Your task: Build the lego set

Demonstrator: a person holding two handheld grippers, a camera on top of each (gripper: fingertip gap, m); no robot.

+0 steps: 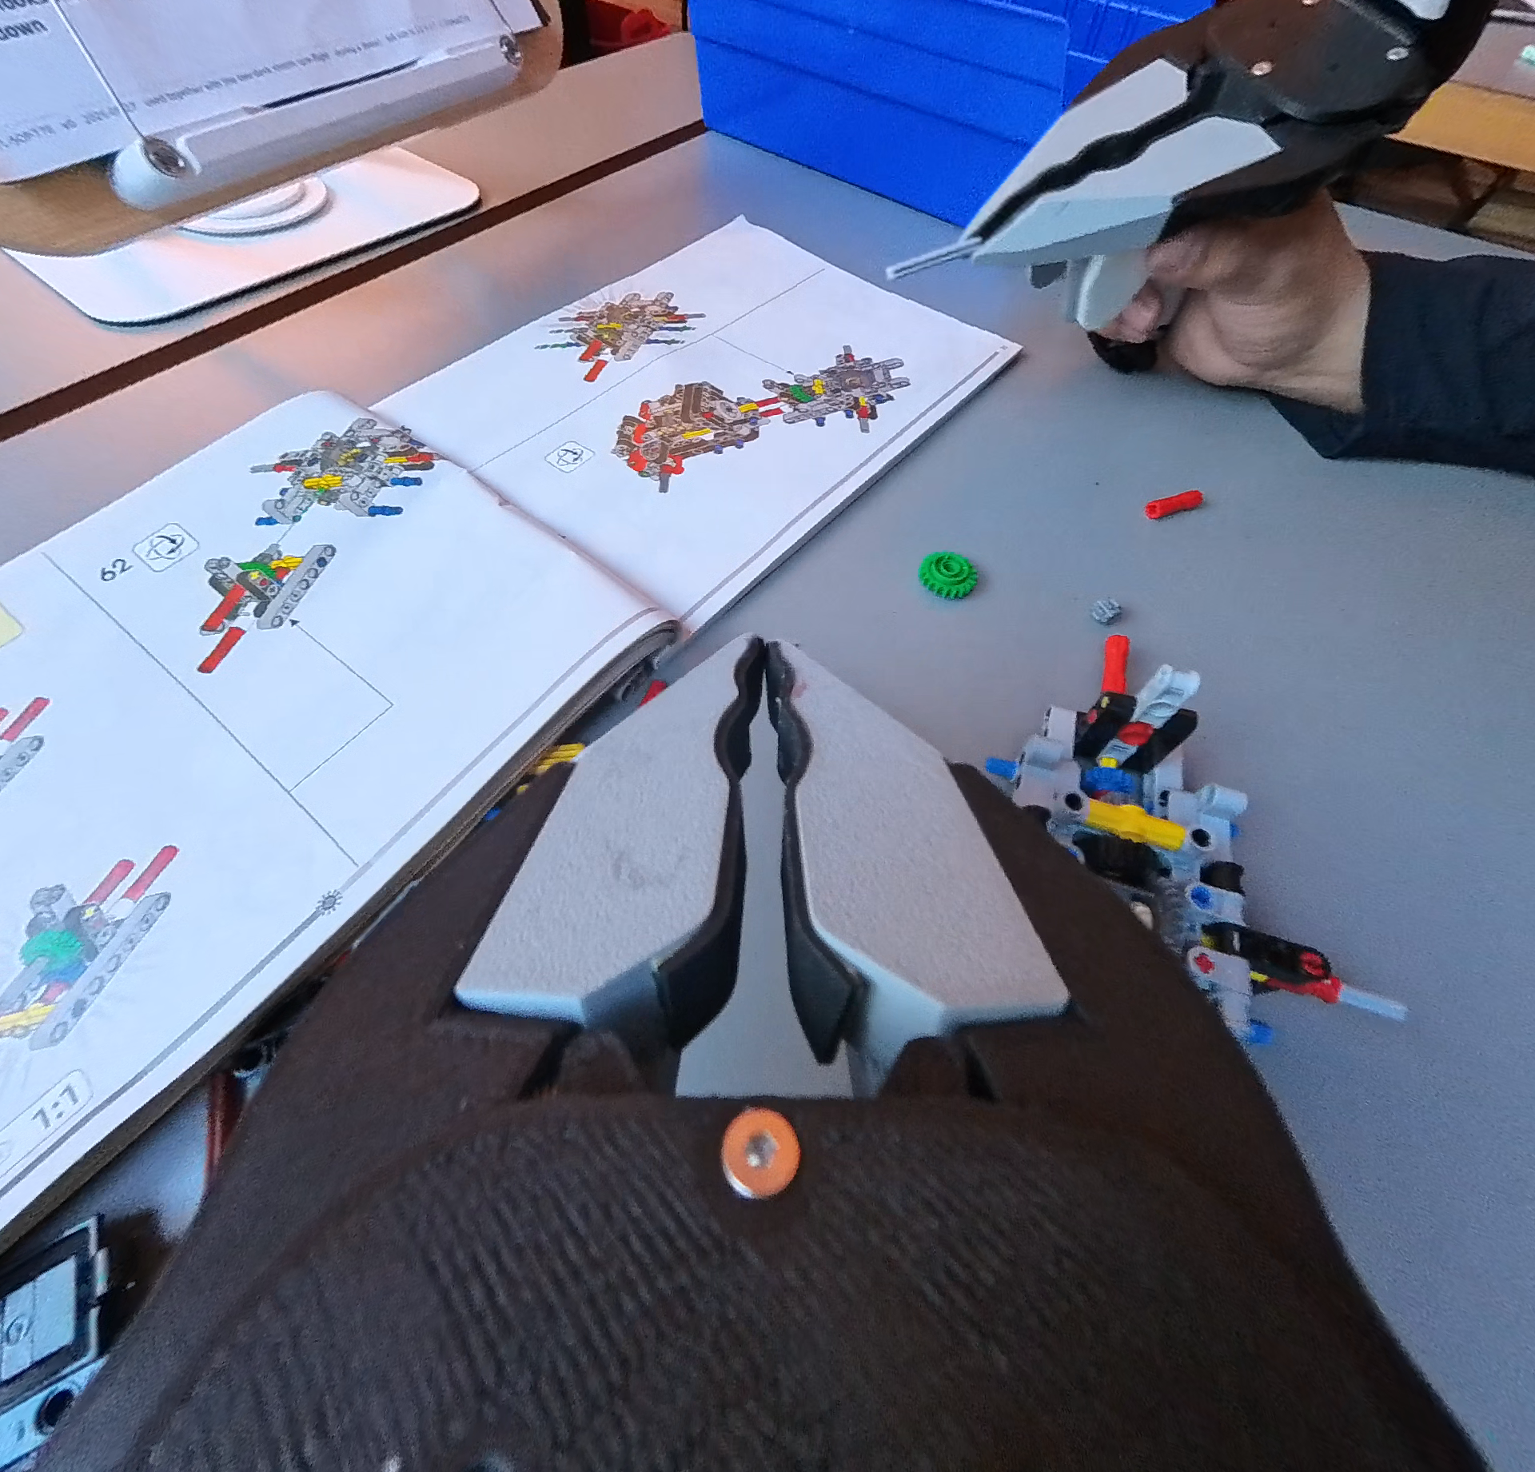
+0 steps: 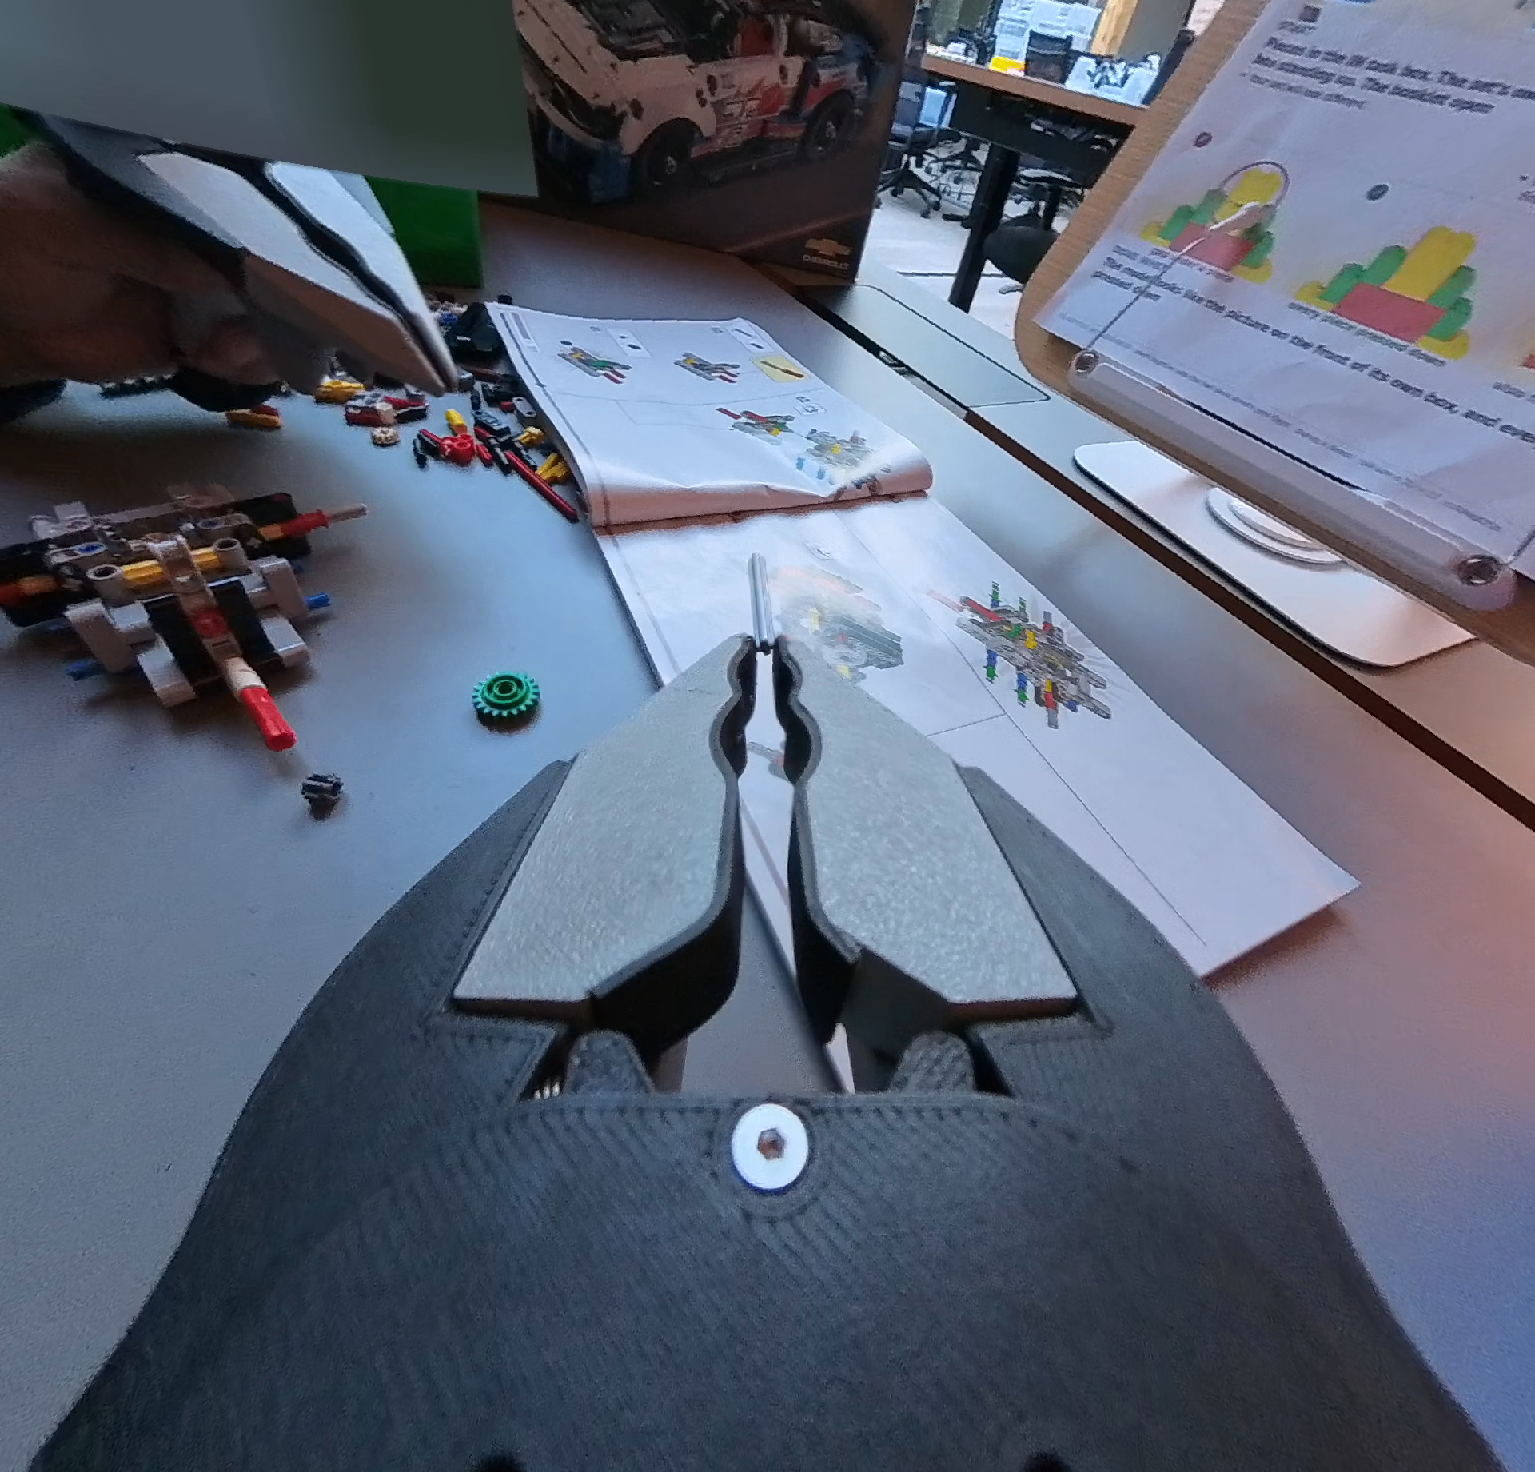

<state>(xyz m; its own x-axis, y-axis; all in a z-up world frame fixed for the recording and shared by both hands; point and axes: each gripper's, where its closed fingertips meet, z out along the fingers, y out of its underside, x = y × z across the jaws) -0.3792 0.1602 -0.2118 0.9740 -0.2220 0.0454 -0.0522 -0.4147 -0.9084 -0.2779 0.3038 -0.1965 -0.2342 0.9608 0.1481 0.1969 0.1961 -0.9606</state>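
My left gripper (image 1: 764,647) is shut with its tips together, and I see nothing between them. It hovers at the near edge of an open instruction booklet (image 1: 465,601). In the right wrist view it (image 2: 444,377) points down at a pile of loose building pieces (image 2: 473,435). My right gripper (image 2: 764,647) is shut on a thin light grey axle (image 2: 760,601) that sticks forward from its tips, above the booklet (image 2: 831,809). In the left wrist view it (image 1: 980,246) is raised over the table with the axle (image 1: 930,258) poking out.
A partly built model (image 1: 1138,817) lies on the grey table, with a green gear (image 1: 948,575), a red pin (image 1: 1173,504) and a small grey piece (image 1: 1106,611) near it. A blue bin (image 1: 872,61), a sheet on a stand (image 1: 249,45) and a car-picture box (image 2: 706,86) stand behind. Across from one pair of fingers to the other is roughly 20 centimetres.
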